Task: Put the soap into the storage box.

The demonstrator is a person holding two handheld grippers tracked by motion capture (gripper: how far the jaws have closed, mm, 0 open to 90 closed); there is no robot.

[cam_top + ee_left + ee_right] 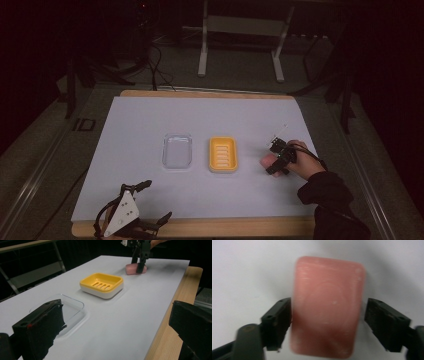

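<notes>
Toward the right edge of the white table [150, 115], the right gripper [278, 159] straddles a pink soap bar [327, 307].

Its jaws stand on either side of the bar, which lies flat on the table; the right gripper view shows the left jaw at the bar's side and the right jaw just apart from it, so the bar is bracketed but not visibly squeezed, the jaws parted around it. A person's hand [300, 160] in a dark sleeve [327, 197] holds this gripper. Near the table's middle sit a yellow soap dish [223, 154] with a slotted floor and, just to its left, a clear plastic lid [177, 150], the two apart. At the near-left corner the left gripper [152, 202] rests on the table's wooden near edge, jaws spread wide and nothing between them.
</notes>
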